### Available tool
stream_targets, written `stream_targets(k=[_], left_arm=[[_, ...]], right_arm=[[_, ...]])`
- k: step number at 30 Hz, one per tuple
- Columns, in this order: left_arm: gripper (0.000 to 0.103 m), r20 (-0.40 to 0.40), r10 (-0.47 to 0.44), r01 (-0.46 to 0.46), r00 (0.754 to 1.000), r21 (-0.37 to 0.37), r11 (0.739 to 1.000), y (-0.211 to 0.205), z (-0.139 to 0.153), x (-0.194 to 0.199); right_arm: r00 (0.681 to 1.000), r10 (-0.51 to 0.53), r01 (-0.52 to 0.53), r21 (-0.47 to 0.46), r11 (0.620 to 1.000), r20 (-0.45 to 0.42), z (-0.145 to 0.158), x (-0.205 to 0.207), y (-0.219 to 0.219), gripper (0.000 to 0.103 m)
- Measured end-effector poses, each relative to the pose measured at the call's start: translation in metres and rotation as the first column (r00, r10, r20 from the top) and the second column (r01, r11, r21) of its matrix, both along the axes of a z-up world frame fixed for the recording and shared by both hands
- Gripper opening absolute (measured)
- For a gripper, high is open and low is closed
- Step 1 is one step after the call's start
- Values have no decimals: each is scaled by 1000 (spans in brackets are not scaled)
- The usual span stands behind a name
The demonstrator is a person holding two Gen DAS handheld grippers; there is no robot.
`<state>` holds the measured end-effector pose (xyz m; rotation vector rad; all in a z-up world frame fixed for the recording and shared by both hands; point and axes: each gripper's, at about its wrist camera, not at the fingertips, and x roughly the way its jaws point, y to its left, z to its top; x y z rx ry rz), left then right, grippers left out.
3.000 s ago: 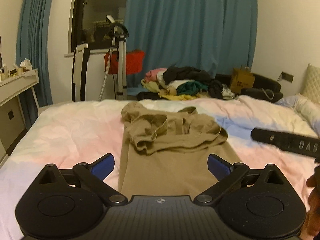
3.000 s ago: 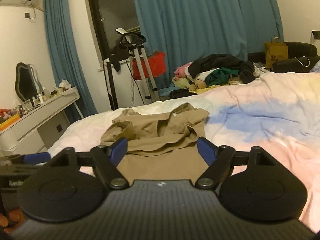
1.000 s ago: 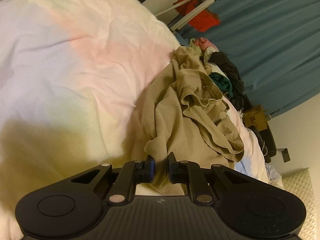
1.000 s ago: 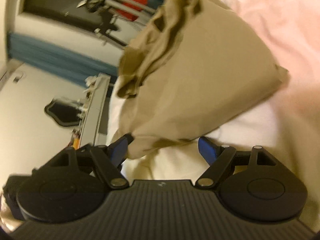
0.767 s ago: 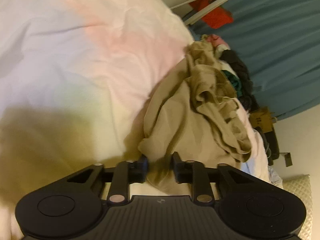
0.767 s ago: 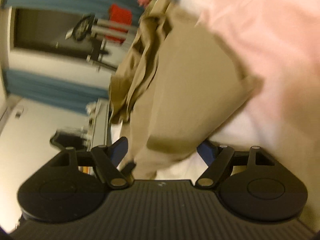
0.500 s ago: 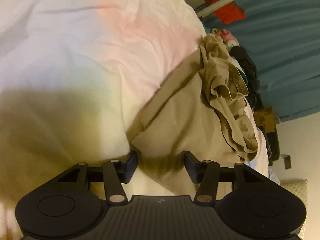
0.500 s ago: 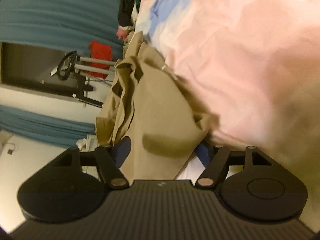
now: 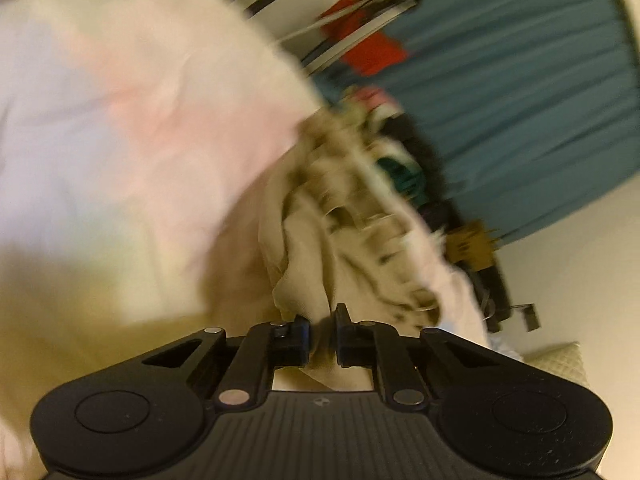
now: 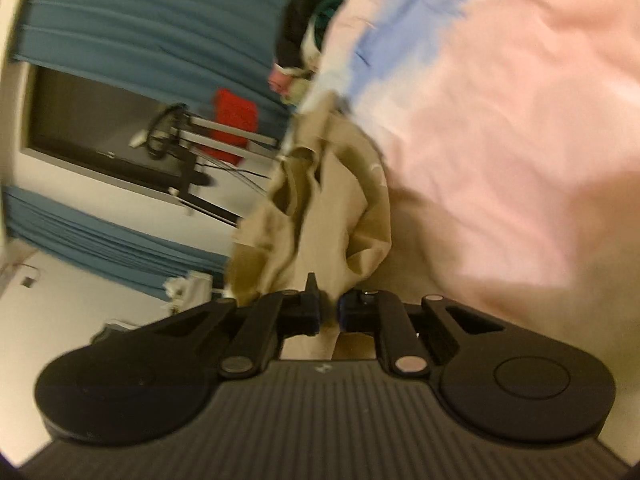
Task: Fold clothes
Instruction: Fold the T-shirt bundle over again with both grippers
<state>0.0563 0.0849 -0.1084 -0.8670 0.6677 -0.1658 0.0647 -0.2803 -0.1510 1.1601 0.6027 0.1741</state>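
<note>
The left gripper (image 9: pixel 322 334) has its fingers (image 9: pixel 295 336) drawn in narrow, with a fold of the tan garment (image 9: pixel 316 240) pinched between them. The right gripper (image 10: pixel 329 313) does the same at its end: fingers (image 10: pixel 308 314) nearly together, tan cloth caught in the slim gap.

The garment lies rumpled on the bed (image 9: pixel 120 120), bunched into ridges and gathered up toward both grips. The bed cover is pale, washed with pink, blue and cream patches, and it is creased around the cloth.

There is only one container I can make out, a brown cardboard box (image 9: pixel 470 242) beyond the far end of the bed; what is in it I cannot tell.

Both views are tilted and smeared. Teal curtains (image 9: pixel 520 100) hang along the far wall, a heap of other clothes (image 9: pixel 400 160), dark, green and pink, sits at the far end of the bed, and something red (image 9: pixel 368 46) hangs on a metal stand (image 10: pixel 208 128).

The left wrist view alone shows the box, a wall socket (image 9: pixel 530 316) and a quilted pillow (image 9: pixel 560 364) at the right edge. The right wrist view alone shows a dark window (image 10: pixel 92 124) between the curtains, and a white worktop (image 10: pixel 192 286) edge low down with small items too blurred to name.
</note>
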Motion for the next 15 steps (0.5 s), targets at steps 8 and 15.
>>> stream_targets(k=[8,15], left_arm=[[11,30,5,-3,1000,-58,998,1,27,-67],[11,24,13,-10,1000,-123,992,3,47,-134]], right_arm=[[995,19,-14,-57,998,94,51,-44,-2,11],[992,46,-34,-101,994,119,83,-131,-6,11]])
